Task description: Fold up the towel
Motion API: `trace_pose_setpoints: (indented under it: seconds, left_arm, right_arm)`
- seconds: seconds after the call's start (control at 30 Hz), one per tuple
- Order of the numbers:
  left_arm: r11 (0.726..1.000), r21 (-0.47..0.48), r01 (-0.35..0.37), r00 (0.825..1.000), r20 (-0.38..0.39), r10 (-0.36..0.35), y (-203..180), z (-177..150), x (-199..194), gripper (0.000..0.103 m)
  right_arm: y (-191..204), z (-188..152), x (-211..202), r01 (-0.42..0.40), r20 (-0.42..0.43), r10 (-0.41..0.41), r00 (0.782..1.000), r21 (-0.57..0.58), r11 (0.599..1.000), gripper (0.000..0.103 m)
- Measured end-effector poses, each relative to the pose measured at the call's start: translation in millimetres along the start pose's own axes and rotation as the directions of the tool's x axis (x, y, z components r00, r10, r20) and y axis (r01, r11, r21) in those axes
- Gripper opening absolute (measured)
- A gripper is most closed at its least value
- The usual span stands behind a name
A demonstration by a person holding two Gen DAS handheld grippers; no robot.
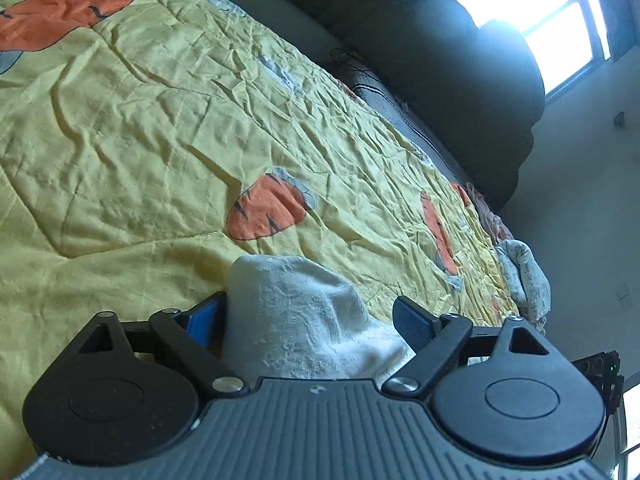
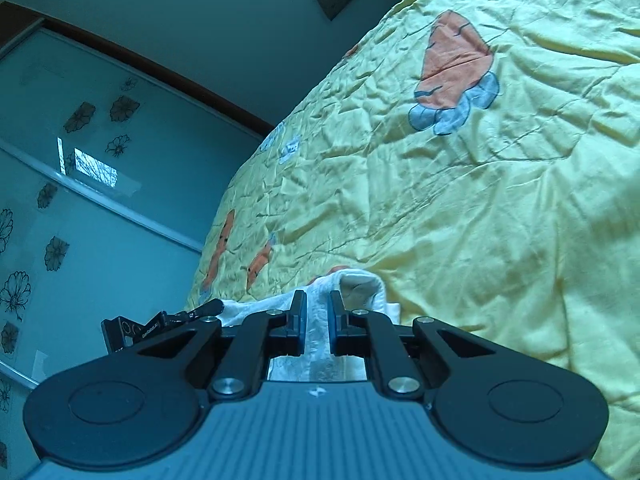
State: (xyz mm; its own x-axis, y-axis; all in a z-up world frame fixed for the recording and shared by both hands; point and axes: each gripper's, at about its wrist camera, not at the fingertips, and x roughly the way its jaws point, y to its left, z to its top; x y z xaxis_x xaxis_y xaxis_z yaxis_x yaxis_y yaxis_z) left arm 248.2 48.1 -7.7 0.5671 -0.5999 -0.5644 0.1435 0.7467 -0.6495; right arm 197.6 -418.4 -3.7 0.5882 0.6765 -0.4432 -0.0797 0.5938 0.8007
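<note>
Nearest the left wrist camera, the black two-finger left gripper (image 1: 312,316) is seen with its jaws spread wide. A bunched white terry towel (image 1: 296,312) rises between them; its left side appears to lie against the blue-padded left finger (image 1: 206,316), though contact cannot be confirmed at this angle, and the right finger (image 1: 414,322) stands clear of the cloth. Beyond, a wrinkled yellow quilted bedspread with orange carrot patches (image 1: 152,128) is spread over the bed, a dark rounded cushion (image 1: 472,92) is set along its far edge, and a bright window (image 1: 532,12) is seen above.

In the right wrist view, the black right gripper (image 2: 317,320) is drawn nearly together and clamped on a fold of the same towel (image 2: 320,344), which is pinched between the blue pads and loops up just past the fingertips onto the bedspread (image 2: 460,208). Part of the other gripper (image 2: 168,322) is visible to the left, against the towel's edge. A pale sliding wardrobe door with black flower decals (image 2: 80,200) fills the left side.
</note>
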Motion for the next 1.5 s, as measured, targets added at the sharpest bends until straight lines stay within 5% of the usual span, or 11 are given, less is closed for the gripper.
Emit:
trace_pose_setpoints:
  seconds: [0.33, 0.4, 0.43, 0.67, 0.9, 1.0, 1.03, 1.13, 1.23, 1.37, 1.5]
  left_arm:
    - [0.997, 0.065, -0.047, 0.998, 0.035, 0.045, -7.9, -6.1, 1.3, 0.083]
    - [0.997, 0.052, -0.065, 0.997, 0.04, 0.063, -3.5, -4.2, -0.5, 0.067]
    - [0.995, 0.048, -0.085, 0.996, 0.044, 0.083, -0.9, -3.8, -1.2, 0.05]
    - [0.988, 0.106, -0.115, 0.99, 0.094, 0.105, -11.0, -6.2, -12.6, 0.03]
    - [0.959, 0.201, -0.2, 0.977, 0.11, 0.181, -12.7, -15.1, 1.9, 0.031]
    - [0.955, 0.191, -0.228, 0.971, 0.123, 0.207, -13.5, -11.8, -7.0, 0.048]
    - [0.953, 0.183, -0.241, 0.966, 0.14, 0.217, -15.0, -11.5, -14.5, 0.058]
    - [0.939, 0.214, -0.27, 0.948, 0.232, 0.219, -30.9, -16.2, -44.6, 0.058]
    - [0.901, 0.329, -0.282, 0.931, 0.319, 0.176, -60.4, -32.9, -66.1, 0.064]
    - [0.848, 0.477, -0.231, 0.96, 0.252, 0.12, -87.4, -64.0, -47.0, 0.067]
    - [0.808, 0.512, -0.291, 0.956, 0.178, 0.232, -85.1, -81.7, -11.9, 0.067]
  right_arm:
    - [-2.2, -5.6, 24.9, -0.029, -0.07, 0.029, 0.997, -0.002, 1.0, 0.011]
    - [-4.0, -7.1, 29.4, -0.047, -0.079, 0.048, 0.996, 0.008, 0.999, 0.013]
    - [-3.5, -8.2, 32.5, -0.042, -0.094, 0.042, 0.995, 0.003, 0.999, 0.011]
    - [6.5, -13.8, 22.3, 0.006, -0.082, -0.013, 0.997, -0.076, 0.997, 0.004]
    - [-10.4, -20.1, 33.1, 0.045, -0.087, -0.047, 0.995, -0.014, 0.999, 0.005]
    - [-11.7, -15.5, 20.6, 0.06, -0.069, -0.057, 0.996, 0.039, 0.997, 0.009]
    - [-8.7, -14.1, 12.6, 0.079, -0.032, -0.077, 0.997, 0.044, 0.996, 0.011]
    - [14.1, -15.3, -9.6, 0.105, 0.065, -0.104, 0.992, -0.011, 0.994, 0.015]
    - [48.2, -26.5, -8.0, 0.076, 0.036, -0.072, 0.997, -0.125, 0.989, 0.019]
    - [73.4, -46.8, 24.9, 0.038, -0.061, -0.051, 0.997, -0.195, 0.98, 0.037]
    - [69.0, -66.1, 52.1, 0.21, -0.081, -0.236, 0.968, -0.247, 0.946, 0.036]
